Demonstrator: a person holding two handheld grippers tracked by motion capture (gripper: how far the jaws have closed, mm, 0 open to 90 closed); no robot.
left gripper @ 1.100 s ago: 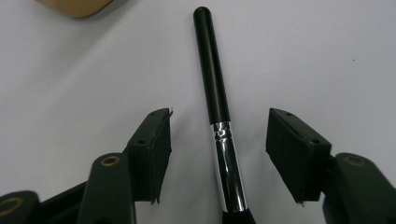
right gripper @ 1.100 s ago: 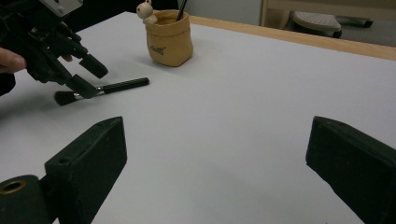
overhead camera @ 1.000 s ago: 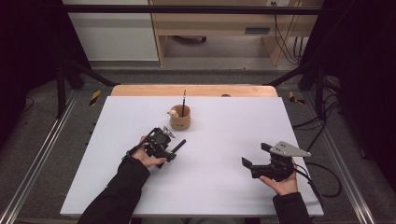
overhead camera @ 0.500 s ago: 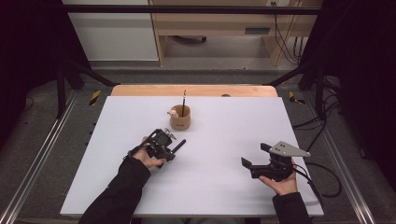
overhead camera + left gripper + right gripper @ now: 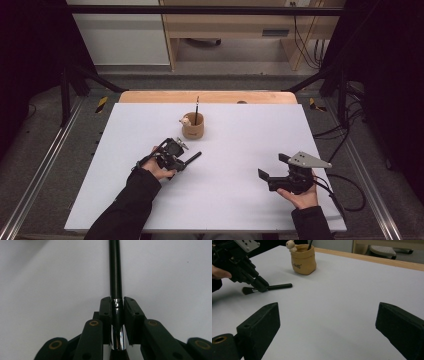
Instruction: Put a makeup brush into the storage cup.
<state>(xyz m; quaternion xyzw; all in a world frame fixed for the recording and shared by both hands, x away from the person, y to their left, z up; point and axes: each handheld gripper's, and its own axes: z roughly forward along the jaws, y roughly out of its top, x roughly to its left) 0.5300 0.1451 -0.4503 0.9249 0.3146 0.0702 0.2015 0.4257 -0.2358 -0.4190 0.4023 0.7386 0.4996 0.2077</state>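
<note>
The left gripper (image 5: 117,305) has just been closing and now grasps the brush (image 5: 277,286) at its slick metal ferrule; it looks light, stiff. The right gripper (image 5: 327,322) stays released.

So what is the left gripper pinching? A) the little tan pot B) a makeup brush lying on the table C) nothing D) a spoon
B: the left gripper, whose jaws have just been closing, presses on the silver collar of the makeup brush, which lies flat on the white table.
</note>
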